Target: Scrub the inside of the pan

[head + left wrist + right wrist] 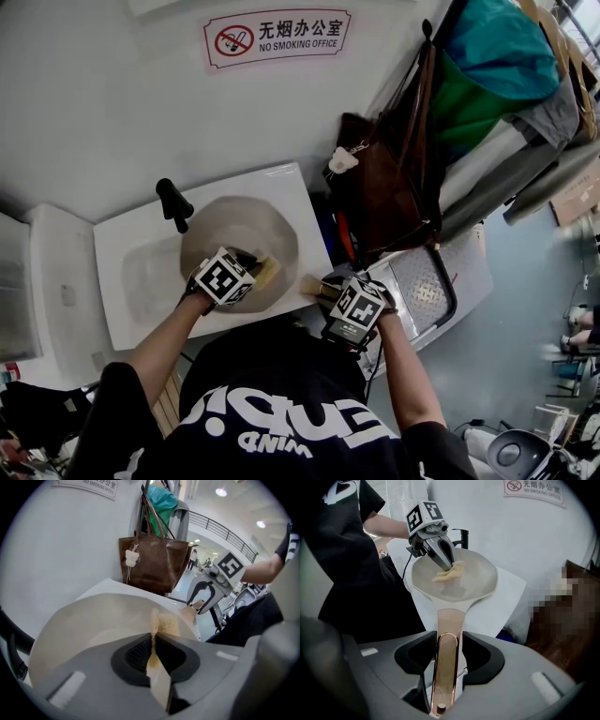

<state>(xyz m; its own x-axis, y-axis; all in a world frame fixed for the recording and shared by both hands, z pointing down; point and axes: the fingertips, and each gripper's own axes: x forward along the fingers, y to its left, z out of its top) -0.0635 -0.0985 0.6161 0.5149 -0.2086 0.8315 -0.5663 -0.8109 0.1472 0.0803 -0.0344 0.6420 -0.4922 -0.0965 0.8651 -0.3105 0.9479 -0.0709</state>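
Over the white sink [122, 281], beside the black tap [173, 202]: the right tool [447, 660], clamped on the handle [449, 620], steadies the pan [476, 581]. The left tool [152, 656], closed on a yellowish scrub pad [451, 573], sets it against the pan's inner floor. Bracing the handle probably keeps the pan from sliding under the strokes.

White sink [117, 246] set vs. a white wall [94, 103], black tap [174, 203] at its back-left rim. Beige pan [234, 230] over the basin, covers most of it, handle out past the front-right edge; can't tell if it touches the sink.
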